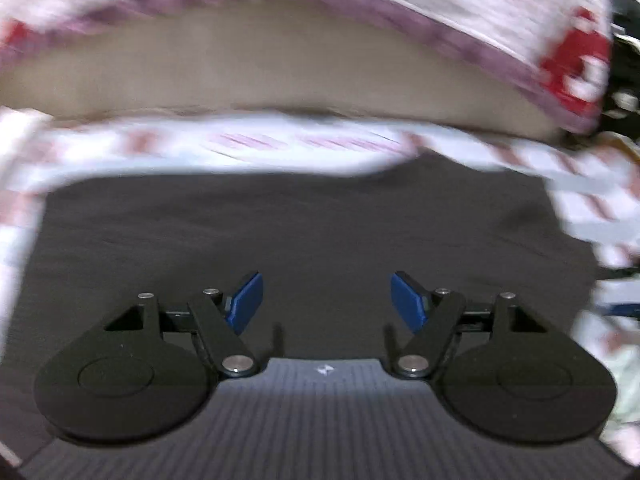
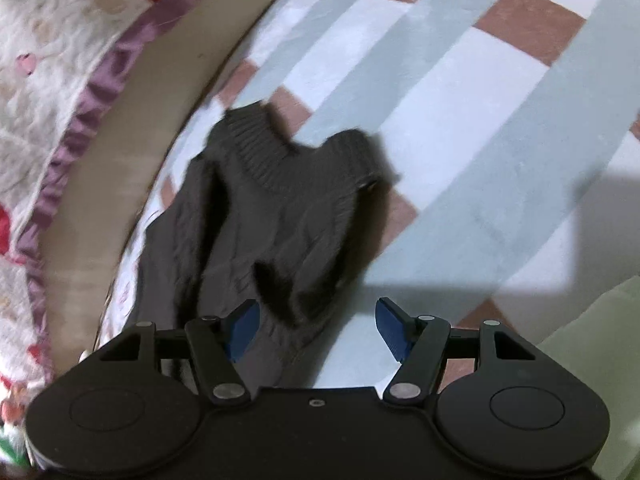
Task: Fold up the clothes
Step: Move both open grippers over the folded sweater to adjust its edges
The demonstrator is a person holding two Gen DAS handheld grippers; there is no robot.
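A dark grey knitted sweater (image 2: pixel 264 204) lies crumpled on a checked bed sheet (image 2: pixel 460 128), its ribbed collar at the far end. My right gripper (image 2: pixel 316 328) is open and empty, low over the sweater's near edge, with its left pad above the fabric. In the left wrist view the same dark sweater (image 1: pixel 304 232) fills the middle, lying flat. My left gripper (image 1: pixel 326 304) is open and empty just above it. This view is blurred by motion.
A beige bed frame edge (image 2: pixel 120 168) runs along the left of the sheet, with a floral white and red quilt (image 2: pixel 44 92) trimmed in purple beyond it. The quilt (image 1: pixel 440 0) also shows in the left wrist view. A pale green cloth (image 2: pixel 600 320) sits at right.
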